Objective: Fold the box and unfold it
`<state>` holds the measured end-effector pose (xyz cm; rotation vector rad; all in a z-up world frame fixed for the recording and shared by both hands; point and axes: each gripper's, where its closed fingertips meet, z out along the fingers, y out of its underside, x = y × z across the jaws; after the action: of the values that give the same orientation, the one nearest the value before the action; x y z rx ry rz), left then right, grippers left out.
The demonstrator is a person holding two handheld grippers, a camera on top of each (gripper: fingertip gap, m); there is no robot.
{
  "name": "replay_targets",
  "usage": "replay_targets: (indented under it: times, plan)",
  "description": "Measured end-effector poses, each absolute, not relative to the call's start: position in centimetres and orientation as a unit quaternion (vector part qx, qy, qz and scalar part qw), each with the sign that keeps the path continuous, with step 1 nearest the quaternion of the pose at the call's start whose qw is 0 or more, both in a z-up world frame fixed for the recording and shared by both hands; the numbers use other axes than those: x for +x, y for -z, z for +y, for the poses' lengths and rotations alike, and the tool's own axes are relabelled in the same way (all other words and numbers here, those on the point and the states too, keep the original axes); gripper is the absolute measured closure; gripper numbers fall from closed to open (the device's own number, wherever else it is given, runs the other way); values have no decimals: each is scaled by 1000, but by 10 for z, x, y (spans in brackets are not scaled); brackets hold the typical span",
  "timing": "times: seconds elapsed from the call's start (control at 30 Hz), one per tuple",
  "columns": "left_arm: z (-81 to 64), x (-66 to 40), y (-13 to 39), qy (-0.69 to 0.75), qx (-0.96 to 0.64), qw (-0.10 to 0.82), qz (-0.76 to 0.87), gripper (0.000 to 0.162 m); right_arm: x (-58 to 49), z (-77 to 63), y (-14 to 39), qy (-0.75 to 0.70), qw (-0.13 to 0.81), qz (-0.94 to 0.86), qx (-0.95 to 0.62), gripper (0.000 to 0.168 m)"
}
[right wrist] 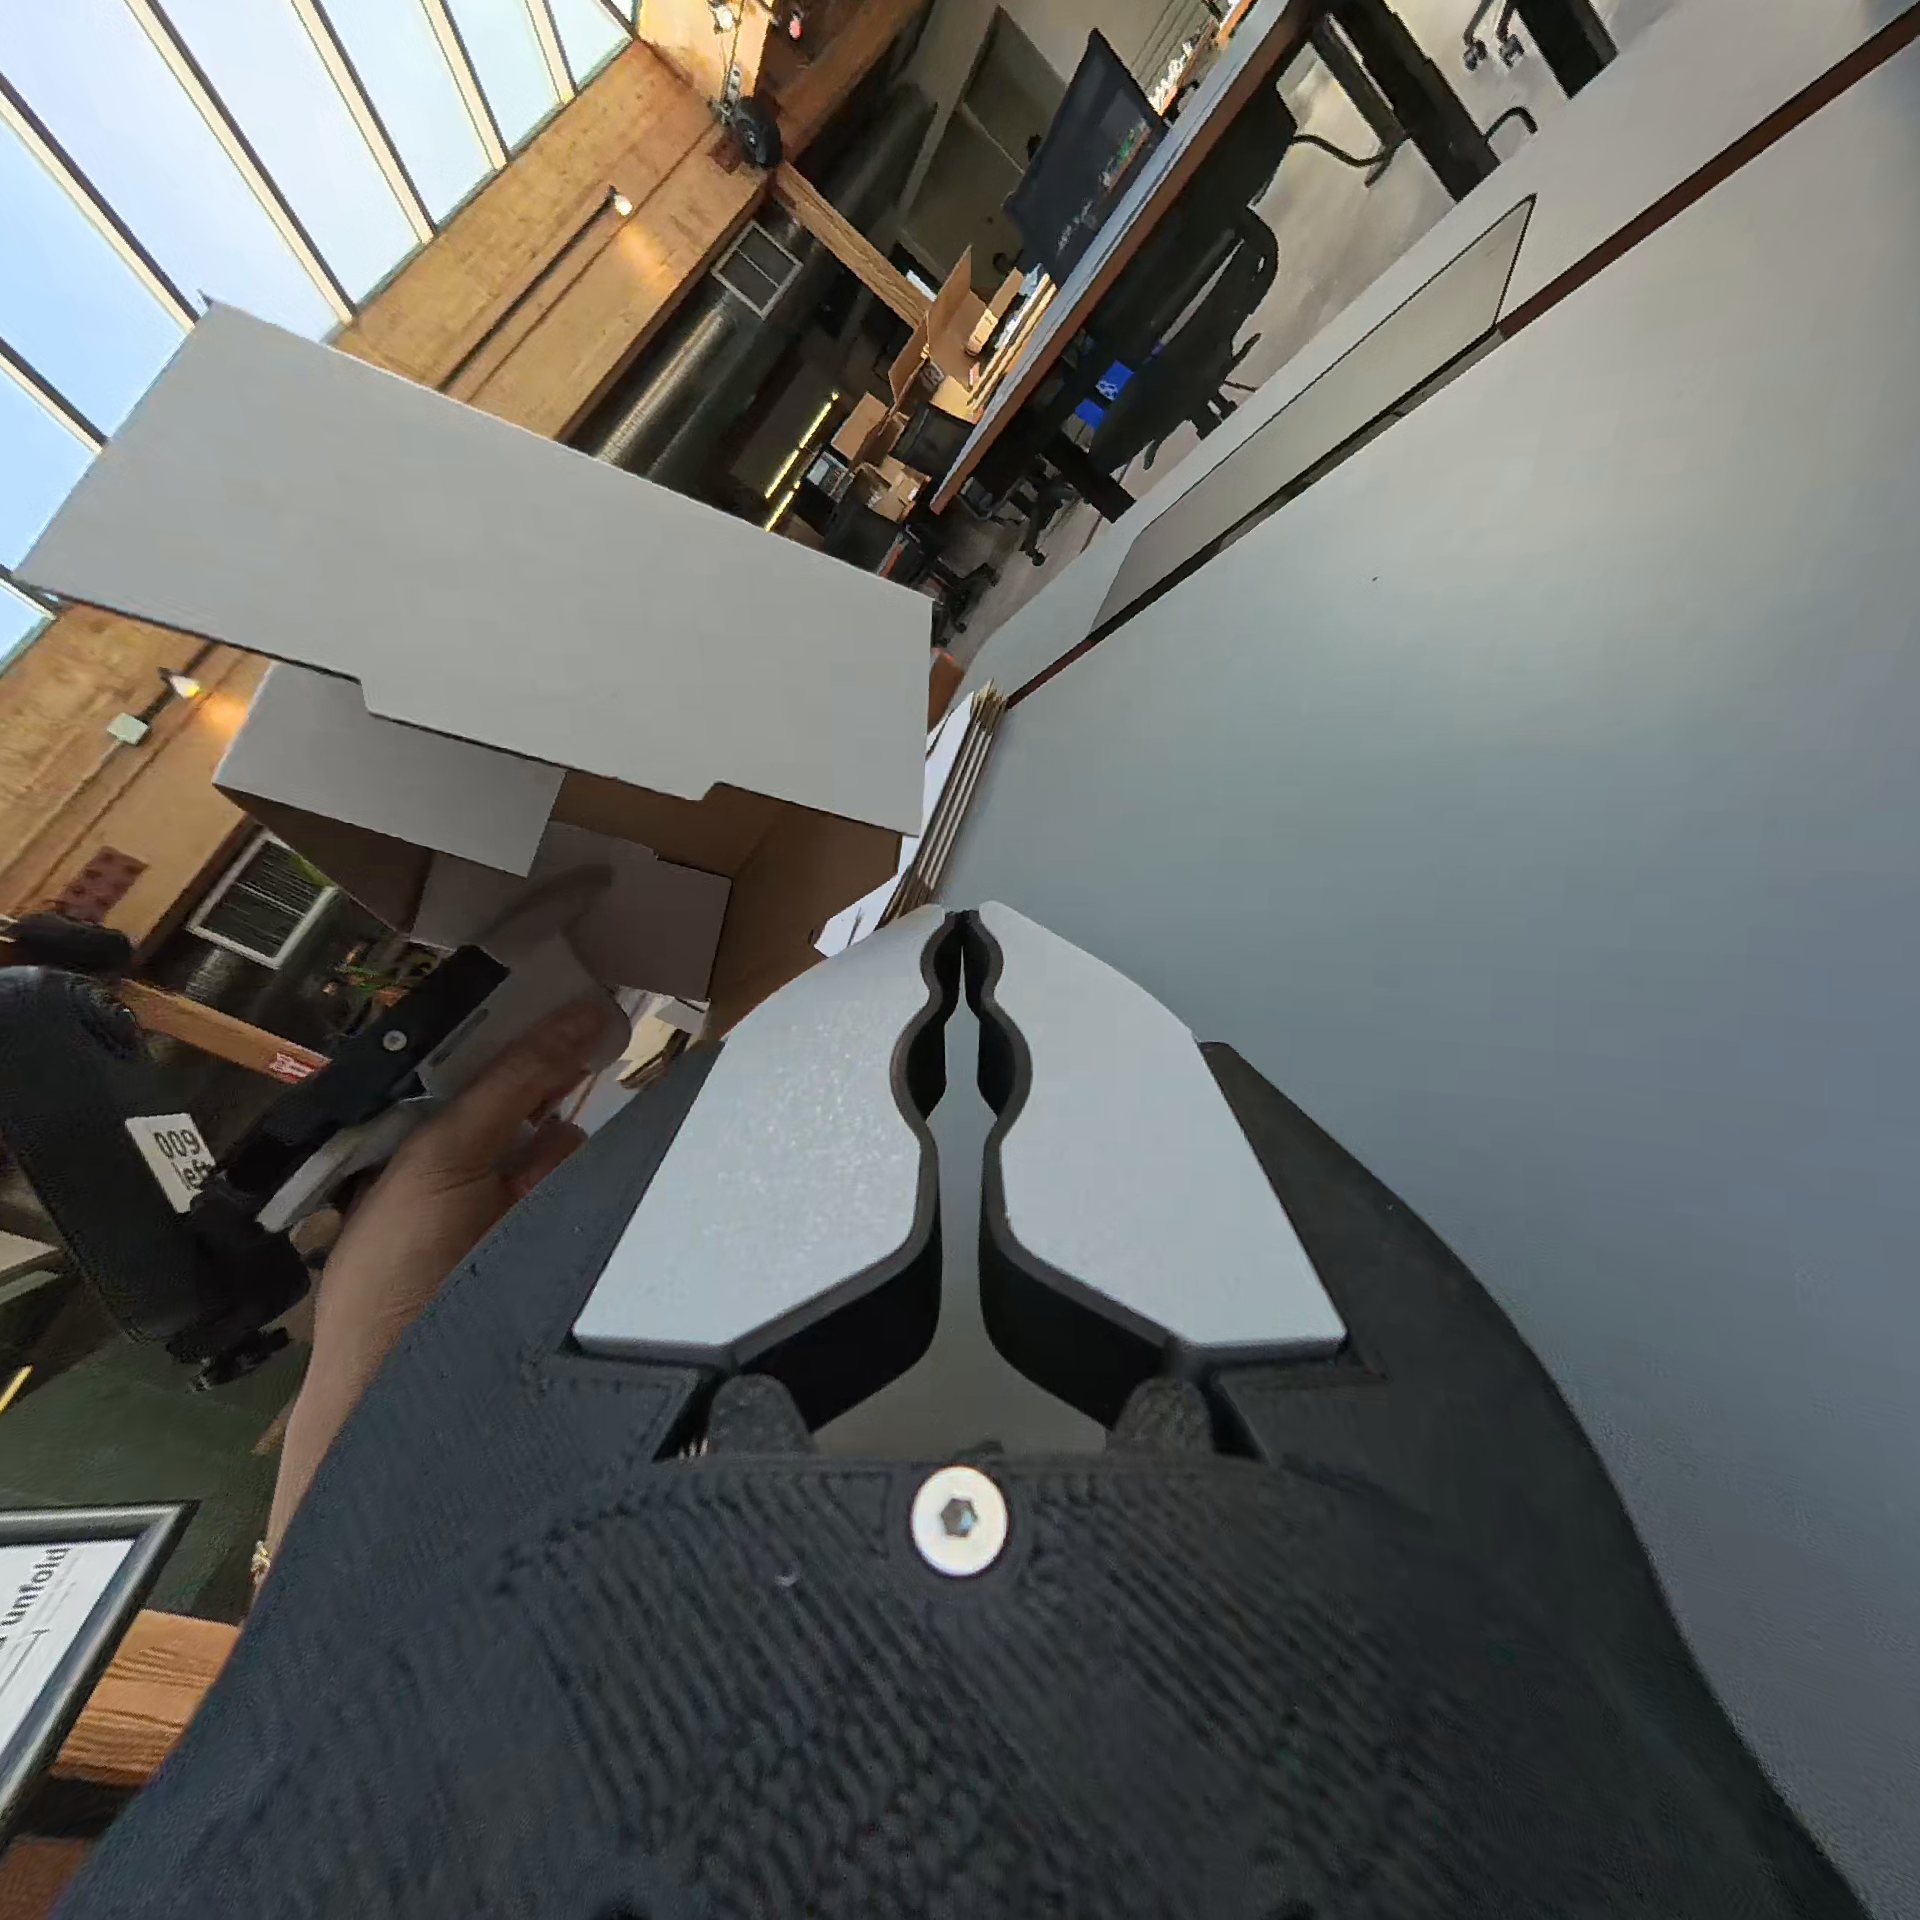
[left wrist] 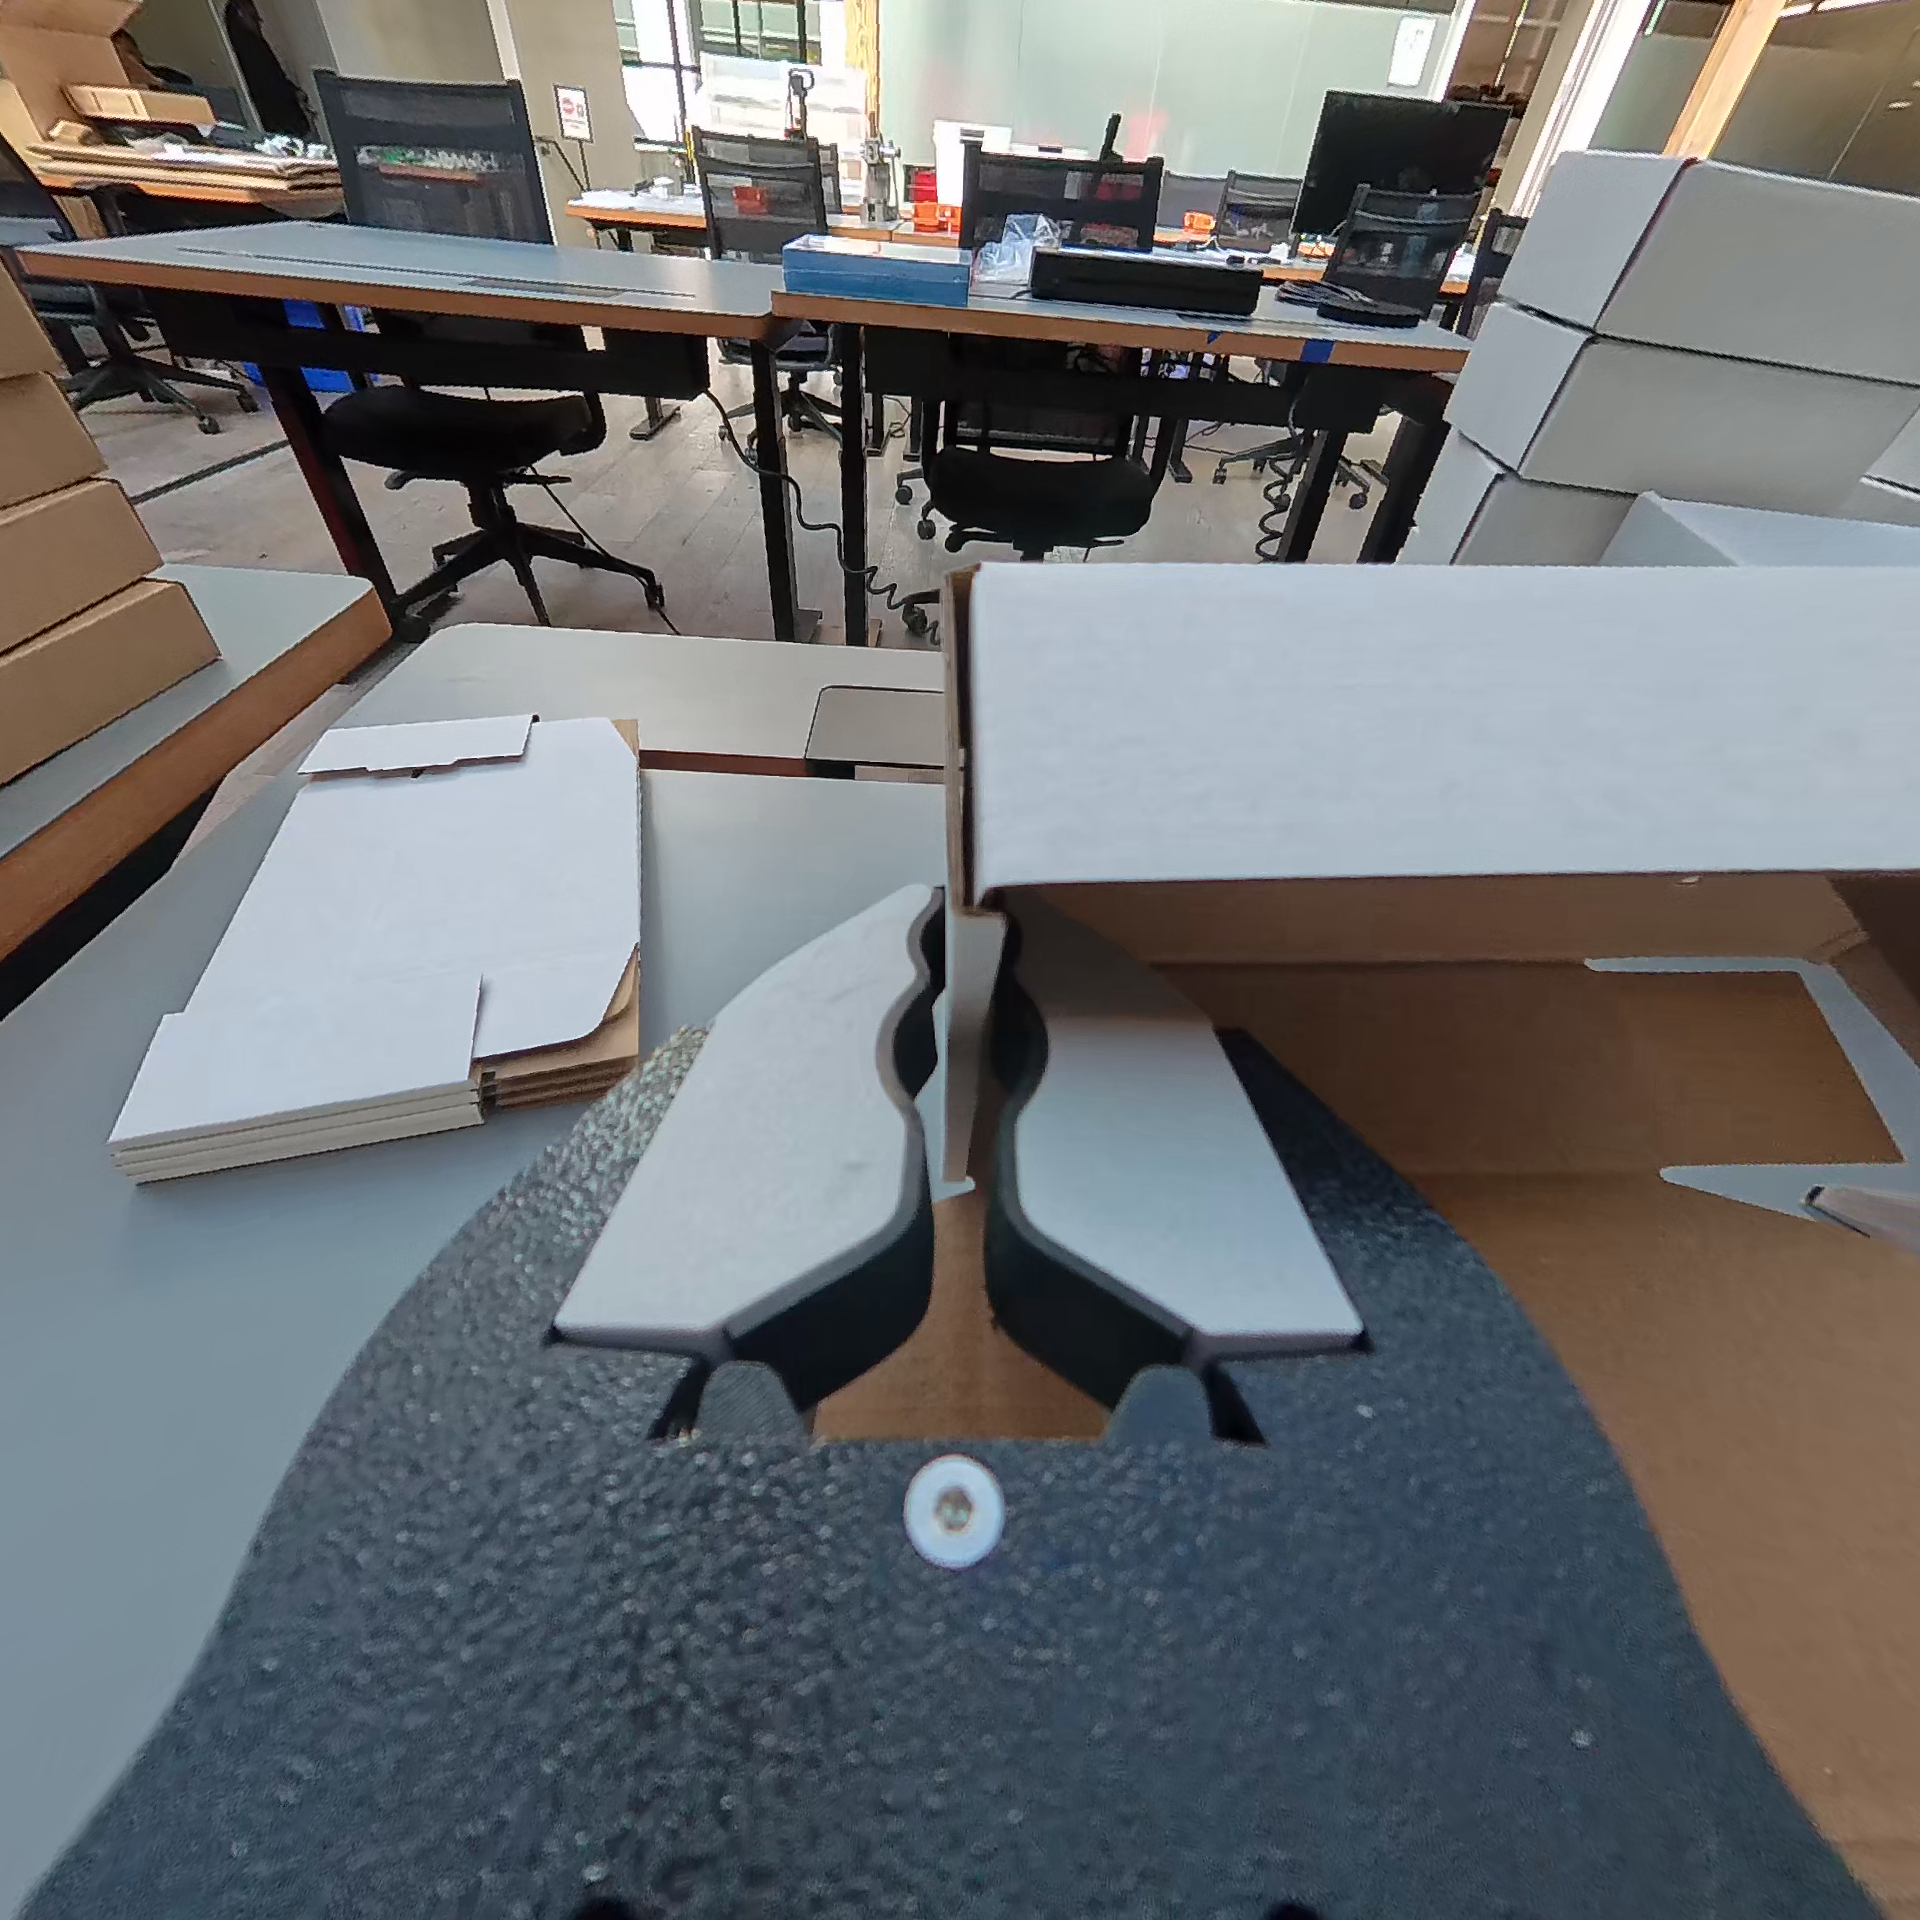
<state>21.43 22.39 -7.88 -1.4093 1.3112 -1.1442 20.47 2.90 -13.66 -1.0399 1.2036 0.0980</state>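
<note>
A white cardboard box (left wrist: 1403, 727), brown inside, stands half folded on the grey table (left wrist: 208, 1351), its long wall upright. My left gripper (left wrist: 971, 935) is shut on the box's upright side flap (left wrist: 971, 1049) at the left corner. The brown base panel (left wrist: 1558, 1351) lies flat to the right. In the right wrist view the same box (right wrist: 468, 561) shows at the left, with the left gripper's fingers (right wrist: 540, 914) and a hand (right wrist: 447, 1174) beneath it. My right gripper (right wrist: 961, 920) is shut and empty, apart from the box, rolled sideways over the table (right wrist: 1507, 935).
A stack of flat white box blanks (left wrist: 416, 935) lies on the table to the left. Folded white boxes (left wrist: 1683, 343) are piled at the right, brown boxes (left wrist: 62, 561) at the left. Desks and chairs (left wrist: 478, 426) stand behind.
</note>
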Motion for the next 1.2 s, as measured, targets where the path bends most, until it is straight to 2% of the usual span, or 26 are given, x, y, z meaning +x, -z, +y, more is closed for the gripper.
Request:
replay_targets:
  times: [0.03, 0.2, 0.27, 0.37, 0.4, 0.43, 0.93, 1.07, 1.2]
  plan:
    - [222, 214, 80, 459, -565, 437, 529, 157, 206, 29, 136, -57, 705, 541, -455, 168]
    - [223, 213, 85, 466, -571, 425, 526, 157, 207, 32, 145, -76, 703, 541, -455, 167]
    - [222, 213, 87, 467, -570, 418, 531, 157, 207, 35, 148, -74, 699, 536, -467, 158]
    - [220, 213, 89, 465, -567, 414, 539, 157, 209, 35, 148, -68, 698, 535, -471, 154]
    - [220, 213, 90, 465, -567, 413, 541, 157, 210, 35, 147, -71, 700, 536, -466, 157]
    - [221, 213, 90, 464, -565, 414, 542, 157, 209, 34, 145, -71, 704, 530, -467, 168]
    - [211, 212, 94, 430, -519, 451, 585, 156, 210, 14, 128, 34, 709, 509, -487, 168]
    - [206, 211, 96, 410, -495, 468, 606, 155, 210, 8, 126, 125, 684, 482, -532, 168]
    - [201, 210, 99, 407, -481, 468, 620, 155, 208, 2, 124, 148, 686, 467, -538, 168]
